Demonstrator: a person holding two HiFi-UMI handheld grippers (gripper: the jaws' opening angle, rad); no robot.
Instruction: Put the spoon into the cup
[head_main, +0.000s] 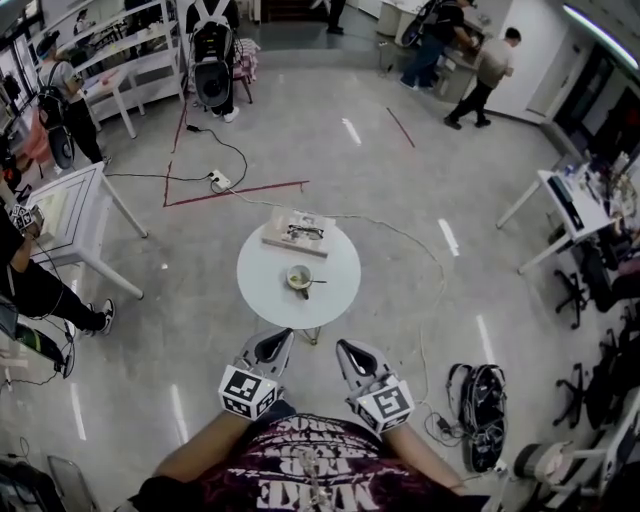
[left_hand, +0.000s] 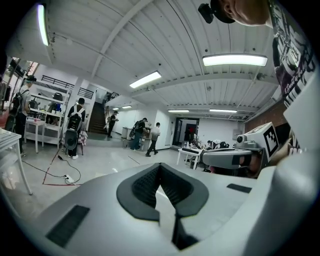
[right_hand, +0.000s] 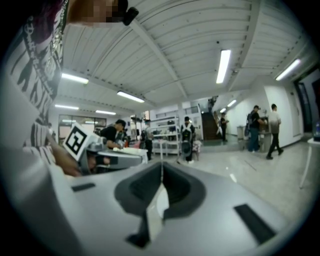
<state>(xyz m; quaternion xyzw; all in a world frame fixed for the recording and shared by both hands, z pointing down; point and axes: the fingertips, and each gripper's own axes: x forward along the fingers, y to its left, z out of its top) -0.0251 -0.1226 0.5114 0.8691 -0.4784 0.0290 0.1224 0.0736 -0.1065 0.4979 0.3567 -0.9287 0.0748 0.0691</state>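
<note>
Facing the surface (head_main: 262, 292): the person stands short of a round white table, with both grippers drawn in close to the body and neither over it.
Left gripper (head_main: 272, 345): jaws pressed together, nothing between them.
Right gripper (head_main: 353, 352): jaws likewise closed and empty.
Cup (head_main: 299, 277): sits on the near half of the surface, ahead of both grippers and roughly between their lines, well apart from either.
Spoon (head_main: 317, 283): a thin dark handle runs out from the cup toward the right gripper's side. It is too small to tell whether the bowl end lies beside the cup or rests against its rim.
Flat box (head_main: 297, 232): beyond the cup, farther from the grippers.
Step in hand: judged to be the approach, with no grasp made.
Next move: it likely calls for the right gripper to reach forward, open, and come down over the handle. The left gripper could steady the cup, since a light cup may slide or tip.
</note>
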